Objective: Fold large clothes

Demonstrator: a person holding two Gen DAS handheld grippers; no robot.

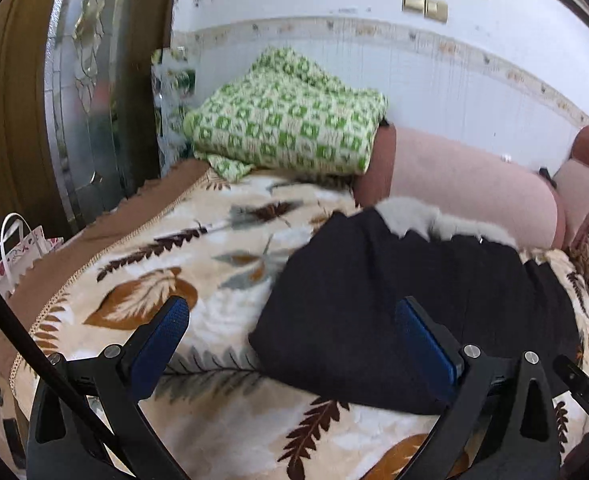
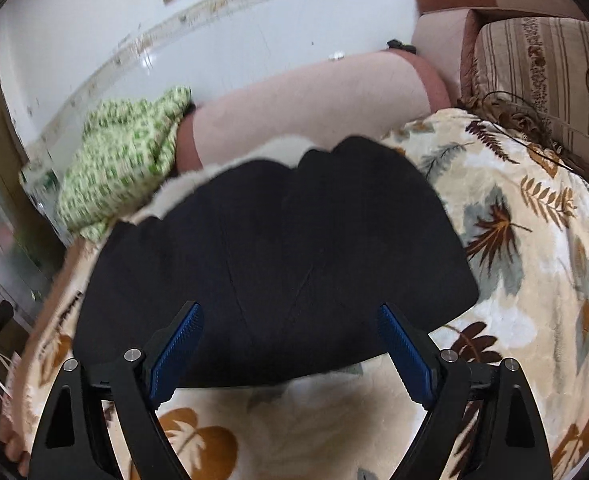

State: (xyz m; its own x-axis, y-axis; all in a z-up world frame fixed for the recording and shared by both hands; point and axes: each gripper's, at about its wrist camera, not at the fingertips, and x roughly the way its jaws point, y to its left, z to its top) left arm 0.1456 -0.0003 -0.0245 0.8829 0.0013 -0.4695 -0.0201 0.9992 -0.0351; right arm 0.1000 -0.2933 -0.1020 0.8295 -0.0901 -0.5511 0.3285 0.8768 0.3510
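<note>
A black garment (image 1: 406,300) with a grey-white fur trim (image 1: 434,216) lies folded into a compact block on a leaf-patterned blanket (image 1: 182,264). It also shows in the right wrist view (image 2: 278,260), fur trim (image 2: 230,172) at its far edge. My left gripper (image 1: 290,316) is open and empty, hovering above the garment's left near edge, with the right finger over the cloth. My right gripper (image 2: 290,320) is open and empty above the garment's near edge.
A folded green-and-cream checked blanket (image 1: 290,128) sits at the back left, next to a pink sofa backrest (image 1: 474,184). A striped cushion (image 2: 542,80) is at the right. A white gift bag (image 1: 18,252) stands by the glass door (image 1: 90,92) on the left.
</note>
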